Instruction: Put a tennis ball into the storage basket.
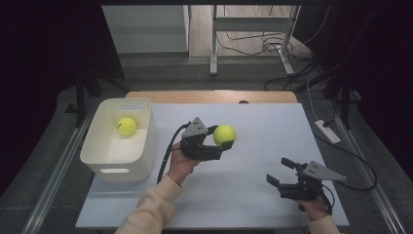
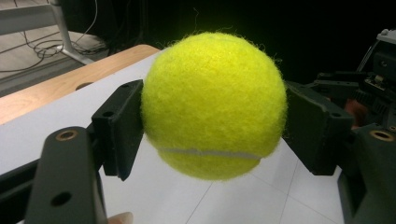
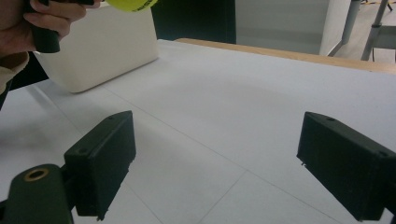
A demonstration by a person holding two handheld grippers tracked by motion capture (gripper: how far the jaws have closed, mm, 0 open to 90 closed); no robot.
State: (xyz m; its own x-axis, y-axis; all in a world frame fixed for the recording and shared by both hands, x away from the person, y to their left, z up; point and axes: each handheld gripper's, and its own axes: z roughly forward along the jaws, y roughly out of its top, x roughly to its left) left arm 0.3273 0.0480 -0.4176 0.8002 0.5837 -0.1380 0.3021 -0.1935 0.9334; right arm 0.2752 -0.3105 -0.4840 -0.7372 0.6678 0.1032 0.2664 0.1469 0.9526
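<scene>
No legible text, label, brand, number or sign was found on any surface inspected. A dark mark on the tennis ball [image 1: 126, 126] in the white bin [image 1: 100, 151] was too small to read.

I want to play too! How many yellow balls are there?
2. One ball lies inside the white bin at the table's left. The other ball is gripped in the left tongs, held above the table.

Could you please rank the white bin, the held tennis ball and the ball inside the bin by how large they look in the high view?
1. White bin, clearly largest.
2. Held tennis ball, clamped by the left gripper.
3. Ball in the bin, slightly smaller looking; being lifted nearer the camera may explain the difference, so treat these two as roughly alike.
</scene>
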